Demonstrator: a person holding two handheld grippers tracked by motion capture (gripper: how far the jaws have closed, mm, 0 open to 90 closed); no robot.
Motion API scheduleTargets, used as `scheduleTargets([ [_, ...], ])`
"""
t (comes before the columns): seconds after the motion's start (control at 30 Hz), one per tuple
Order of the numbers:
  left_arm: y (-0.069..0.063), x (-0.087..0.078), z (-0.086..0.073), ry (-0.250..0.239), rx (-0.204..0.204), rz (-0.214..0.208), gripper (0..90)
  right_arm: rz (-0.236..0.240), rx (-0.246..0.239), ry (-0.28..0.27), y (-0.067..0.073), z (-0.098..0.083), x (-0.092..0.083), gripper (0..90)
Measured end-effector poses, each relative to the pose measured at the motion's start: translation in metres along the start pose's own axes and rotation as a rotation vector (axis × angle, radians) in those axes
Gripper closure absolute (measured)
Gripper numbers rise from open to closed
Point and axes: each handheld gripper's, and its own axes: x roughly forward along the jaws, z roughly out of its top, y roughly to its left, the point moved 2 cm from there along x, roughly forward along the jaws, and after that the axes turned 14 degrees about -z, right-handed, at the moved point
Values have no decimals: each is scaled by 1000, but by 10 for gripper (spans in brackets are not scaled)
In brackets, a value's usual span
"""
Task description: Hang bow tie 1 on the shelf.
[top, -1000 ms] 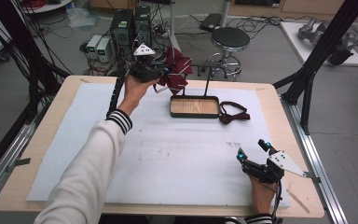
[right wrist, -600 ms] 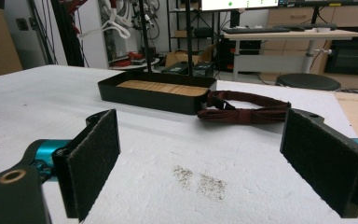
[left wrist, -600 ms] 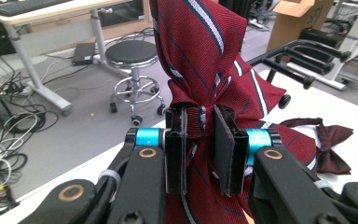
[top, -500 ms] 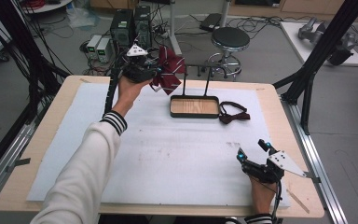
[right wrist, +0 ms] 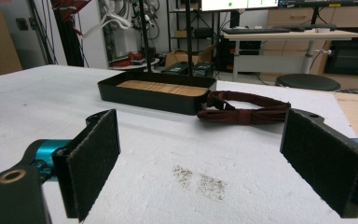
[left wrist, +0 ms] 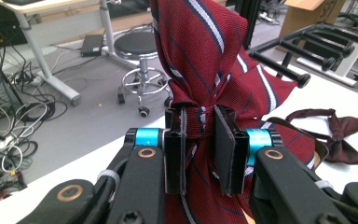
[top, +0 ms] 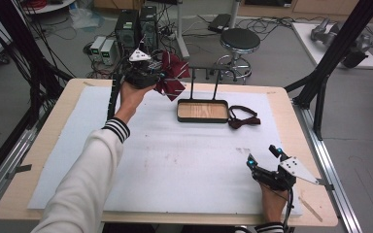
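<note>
My left gripper (top: pixel 161 76) is raised over the table's far left, shut on a dark red striped tie (top: pixel 173 74). In the left gripper view the jaws pinch the bunched tie (left wrist: pixel 200 70) at its knot, with my left gripper (left wrist: pixel 200 149) closed tight around it. A black stand with a wooden base tray (top: pixel 202 110) sits at the table's back middle, its two posts rising. A dark red bow tie (top: pixel 243 118) lies on the table just right of the tray. My right gripper (top: pixel 263 158) rests open at the near right; from it I see the tray (right wrist: pixel 156 93) and bow tie (right wrist: pixel 247 112) ahead.
A white foam sheet (top: pixel 175 160) covers the wooden table (top: pixel 43 160). Black frame struts (top: pixel 330 63) stand at the right and left edges. A stool (top: pixel 240 41) and computer boxes (top: pixel 136 24) stand on the floor beyond the far edge.
My left gripper has lifted the striped tie slightly higher and farther back. The right gripper has stayed still.
</note>
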Motion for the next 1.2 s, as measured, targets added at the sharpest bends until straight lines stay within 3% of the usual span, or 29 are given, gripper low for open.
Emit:
scheduleTargets([
  [0.5, 2, -1, -12, 40, -4, -10, 729, -1, -3, -1, 0, 0, 0, 111],
  [0.57, 3, -1, -13, 42, -15, -3, 577, -1, -3, -1, 0, 0, 0, 111],
  [0.67, 5, -1, -15, 36, -26, -11, 496, -1, -3, -1, 0, 0, 0, 111],
  [0.8, 5, -1, -15, 32, -28, -4, 293, -1, -3, -1, 0, 0, 0, 111],
  [1.1, 5, -3, -17, 13, -26, -26, 188, -2, -4, 1, 0, 0, 0, 111],
  [1.2, 5, -7, -20, -17, -23, -44, 169, -2, -5, 0, 0, 0, 0, 111],
])
